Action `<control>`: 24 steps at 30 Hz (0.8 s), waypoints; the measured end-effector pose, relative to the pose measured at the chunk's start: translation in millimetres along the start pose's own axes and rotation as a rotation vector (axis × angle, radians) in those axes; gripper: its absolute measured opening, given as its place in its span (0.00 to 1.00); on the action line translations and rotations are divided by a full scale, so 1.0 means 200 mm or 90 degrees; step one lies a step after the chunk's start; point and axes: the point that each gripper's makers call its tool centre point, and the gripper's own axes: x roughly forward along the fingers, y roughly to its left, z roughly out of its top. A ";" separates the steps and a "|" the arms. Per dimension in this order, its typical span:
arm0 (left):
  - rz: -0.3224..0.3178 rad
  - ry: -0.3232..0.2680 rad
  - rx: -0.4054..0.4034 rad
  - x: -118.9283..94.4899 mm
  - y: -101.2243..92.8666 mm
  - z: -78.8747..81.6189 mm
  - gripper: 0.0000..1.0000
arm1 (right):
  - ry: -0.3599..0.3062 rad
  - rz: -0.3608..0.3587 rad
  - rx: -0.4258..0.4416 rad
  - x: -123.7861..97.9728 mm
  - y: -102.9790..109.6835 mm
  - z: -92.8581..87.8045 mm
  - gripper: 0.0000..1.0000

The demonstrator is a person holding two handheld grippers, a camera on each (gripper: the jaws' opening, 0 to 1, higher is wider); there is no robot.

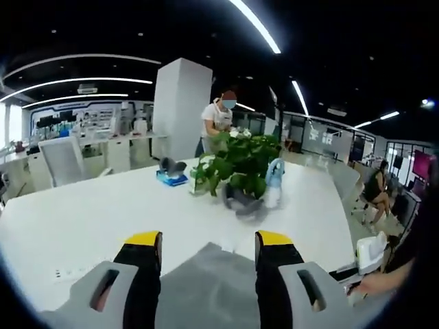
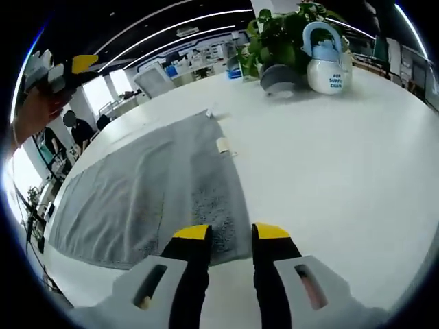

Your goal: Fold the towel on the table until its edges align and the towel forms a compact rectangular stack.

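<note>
The white bench [image 2: 329,157] is the largest thing here, running wide and mostly bare. On it lies the grey towel [image 2: 147,195], spread flat in 1 layer, one long edge running away from the right gripper toward a small tag at its far edge; in the left gripper view a corner of it shows between that gripper's fingers. Beyond the towel stand a leafy potted plant [image 1: 236,164] and, just beside it, a white jug with a blue lid [image 2: 328,58].

The right gripper [image 2: 232,236] hovers over the towel's near corner, its yellow-tipped fingers apart with cloth in the gap and nothing pinched. The left gripper [image 1: 209,247] sits at another edge of the towel, fingers likewise spread wide and holding nothing; in the right gripper view it appears at upper left in a person's hand.

The fold looks not yet begun, so the step in hand is likely taking hold of 2 corners. To do it well, each set of fingers should close right at a corner, catching only 1 layer, then lift together and level so the edge carries across straight and lands square on the opposite edge. A grip set inward from the corner would probably leave a skewed fold.
</note>
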 end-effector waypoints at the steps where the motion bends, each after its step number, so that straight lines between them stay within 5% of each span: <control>1: -0.003 0.004 0.001 0.03 0.01 -0.02 0.56 | -0.003 -0.008 -0.016 0.00 -0.01 0.01 0.20; 11: -0.026 0.017 -0.009 0.25 -0.03 -0.09 0.54 | 0.003 -0.045 -0.106 0.02 -0.04 0.00 0.09; 24: -0.040 0.026 0.003 0.50 -0.01 -0.21 0.49 | -0.008 -0.047 -0.125 0.00 -0.01 -0.01 0.00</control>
